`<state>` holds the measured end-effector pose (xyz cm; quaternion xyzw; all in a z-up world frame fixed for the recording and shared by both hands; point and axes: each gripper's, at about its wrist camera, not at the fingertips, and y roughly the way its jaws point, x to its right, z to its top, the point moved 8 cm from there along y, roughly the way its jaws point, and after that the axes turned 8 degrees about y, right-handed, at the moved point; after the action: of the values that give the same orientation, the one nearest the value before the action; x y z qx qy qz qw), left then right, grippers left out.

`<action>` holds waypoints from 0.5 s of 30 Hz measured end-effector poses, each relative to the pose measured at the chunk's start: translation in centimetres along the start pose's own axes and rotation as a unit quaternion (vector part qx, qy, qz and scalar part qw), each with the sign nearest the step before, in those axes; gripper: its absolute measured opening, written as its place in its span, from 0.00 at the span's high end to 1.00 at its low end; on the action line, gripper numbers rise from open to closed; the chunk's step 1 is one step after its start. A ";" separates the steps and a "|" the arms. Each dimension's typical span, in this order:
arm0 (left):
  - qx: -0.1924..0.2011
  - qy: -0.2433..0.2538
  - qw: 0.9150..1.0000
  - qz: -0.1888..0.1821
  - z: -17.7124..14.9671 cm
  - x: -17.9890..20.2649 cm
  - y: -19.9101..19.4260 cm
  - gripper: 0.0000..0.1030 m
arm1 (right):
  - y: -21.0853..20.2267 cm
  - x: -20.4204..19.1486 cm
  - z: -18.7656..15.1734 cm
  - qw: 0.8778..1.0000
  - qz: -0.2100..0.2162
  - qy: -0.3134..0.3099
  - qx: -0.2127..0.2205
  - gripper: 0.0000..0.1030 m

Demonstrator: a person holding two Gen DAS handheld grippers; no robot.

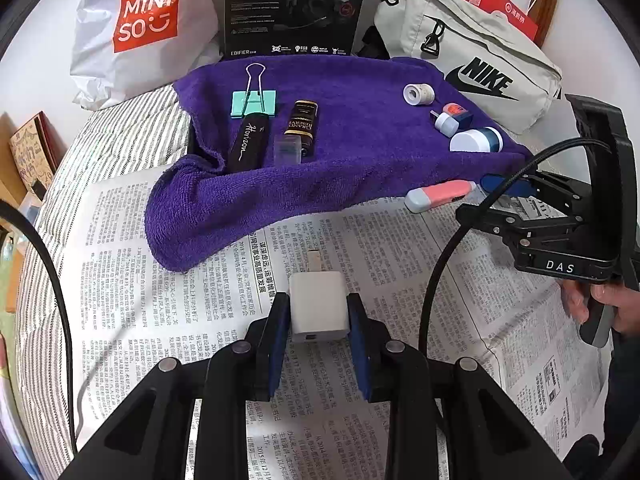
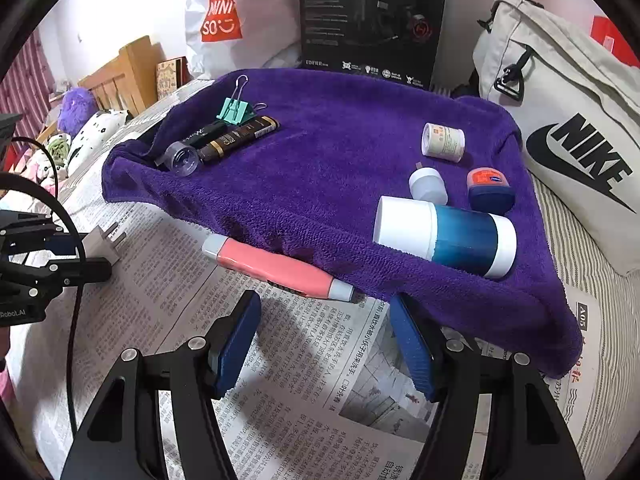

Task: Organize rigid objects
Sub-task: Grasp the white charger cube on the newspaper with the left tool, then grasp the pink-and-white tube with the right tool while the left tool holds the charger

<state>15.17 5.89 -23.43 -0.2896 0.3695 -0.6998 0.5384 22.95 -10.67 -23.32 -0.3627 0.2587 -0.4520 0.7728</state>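
Pink tube (image 2: 276,266) against purple towel (image 2: 320,184) (on newspaper (image 2: 280,380))

A striped bed cover (image 1: 120,128) spreads beneath a white wall (image 2: 120,8), beside a wooden headboard (image 2: 124,72).

A: Where is the left gripper (image 1: 319,312) relative to the white charger (image 1: 319,305)?

B: Right on it. Its two blue pads (image 1: 276,340) press the charger's sides, one on each, and the gripper points steeply downward.

A: And the right gripper (image 2: 326,344)?

B: Well off to the charger's right, also tilted steeply down. Its jaws stand apart with nothing between them; the blue pads (image 2: 236,344) touch nothing.

A: Can you see the person?

B: Only a hand (image 1: 600,304), far to the right of the charger in the left wrist view, its fingers wrapped around the right gripper's handle.
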 end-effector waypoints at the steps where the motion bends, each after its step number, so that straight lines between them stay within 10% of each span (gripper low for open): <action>1: 0.000 -0.001 1.000 -0.001 0.0 0.0 0.0 0.73 | -0.1 0.0 0.0 1.000 0.003 0.000 0.002 0.41; 15: 0.003 -0.003 1.000 -0.002 -0.1 0.0 -0.1 0.73 | -0.1 -0.7 0.3 0.999 0.027 -0.022 0.000 0.49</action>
<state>15.06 5.87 -23.40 -0.2909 0.3656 -0.7011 0.5387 22.76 -10.04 -23.00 -0.3655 0.2518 -0.4230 0.7899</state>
